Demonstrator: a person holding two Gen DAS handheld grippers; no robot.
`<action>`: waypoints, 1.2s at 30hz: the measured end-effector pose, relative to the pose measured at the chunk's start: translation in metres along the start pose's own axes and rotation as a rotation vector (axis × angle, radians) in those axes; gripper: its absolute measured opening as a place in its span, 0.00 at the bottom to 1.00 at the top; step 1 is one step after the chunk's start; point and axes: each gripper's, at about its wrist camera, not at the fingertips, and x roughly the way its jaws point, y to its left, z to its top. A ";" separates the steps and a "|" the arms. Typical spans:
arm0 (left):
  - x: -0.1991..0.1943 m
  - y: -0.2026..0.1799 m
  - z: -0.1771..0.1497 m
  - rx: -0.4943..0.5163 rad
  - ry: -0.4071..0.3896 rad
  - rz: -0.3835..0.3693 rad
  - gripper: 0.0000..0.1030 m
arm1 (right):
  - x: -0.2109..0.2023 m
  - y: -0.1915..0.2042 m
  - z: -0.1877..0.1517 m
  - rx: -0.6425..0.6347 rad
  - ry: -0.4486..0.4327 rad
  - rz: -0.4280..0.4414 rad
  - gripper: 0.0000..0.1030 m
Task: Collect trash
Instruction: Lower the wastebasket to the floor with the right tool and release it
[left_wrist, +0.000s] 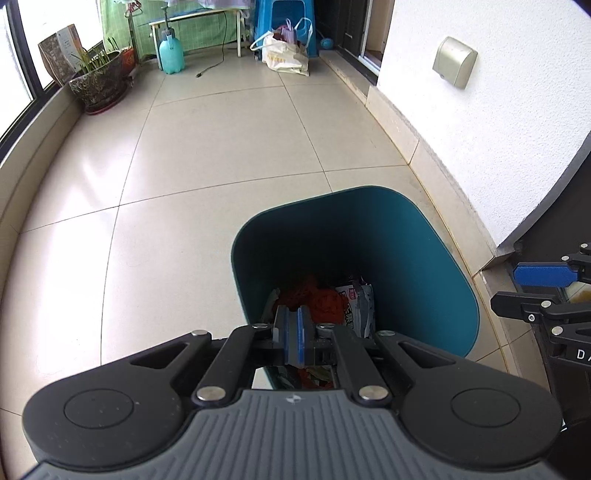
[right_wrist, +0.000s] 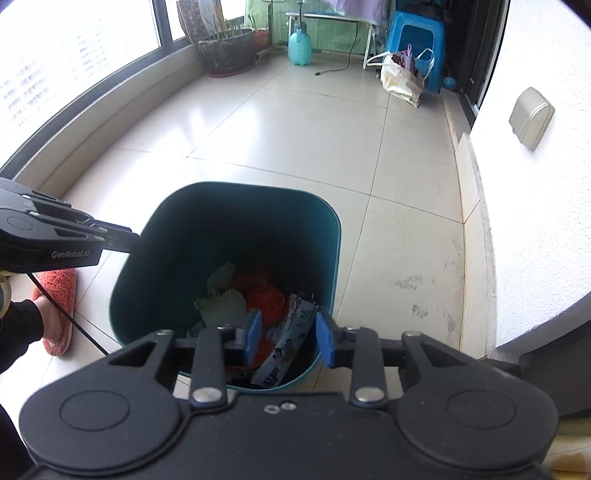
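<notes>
A teal trash bin (left_wrist: 406, 236) stands on the tiled floor near the white wall. Inside lie a crumpled orange piece (left_wrist: 327, 301), a printed snack wrapper (left_wrist: 360, 304) and pale paper (right_wrist: 221, 306). My left gripper (left_wrist: 293, 332) hovers over the bin's near edge, shut with its blue pads together and nothing between them. In the right wrist view my right gripper (right_wrist: 288, 336) is open above the bin (right_wrist: 240, 192). The wrapper (right_wrist: 284, 343) shows between its fingers but lies down in the bin, clear of the pads. The left gripper (right_wrist: 135, 240) reaches in from the left.
A person's foot in a pink slipper (right_wrist: 59, 295) stands left of the bin. Far off are a potted plant (left_wrist: 99, 81), a teal spray bottle (left_wrist: 170, 51), a blue stool (left_wrist: 284, 22) and shopping bags (left_wrist: 282, 55). The wall (left_wrist: 498, 129) with a socket cover (left_wrist: 454, 61) runs along the right.
</notes>
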 end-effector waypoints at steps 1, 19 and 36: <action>-0.008 0.003 -0.003 -0.003 -0.012 0.003 0.03 | -0.006 0.004 -0.001 0.009 -0.010 0.002 0.37; -0.091 0.026 -0.071 0.005 -0.143 0.027 0.08 | -0.070 0.075 -0.052 0.132 -0.219 0.064 0.56; -0.101 0.019 -0.105 0.051 -0.255 -0.075 0.76 | -0.073 0.084 -0.075 0.151 -0.391 0.006 0.63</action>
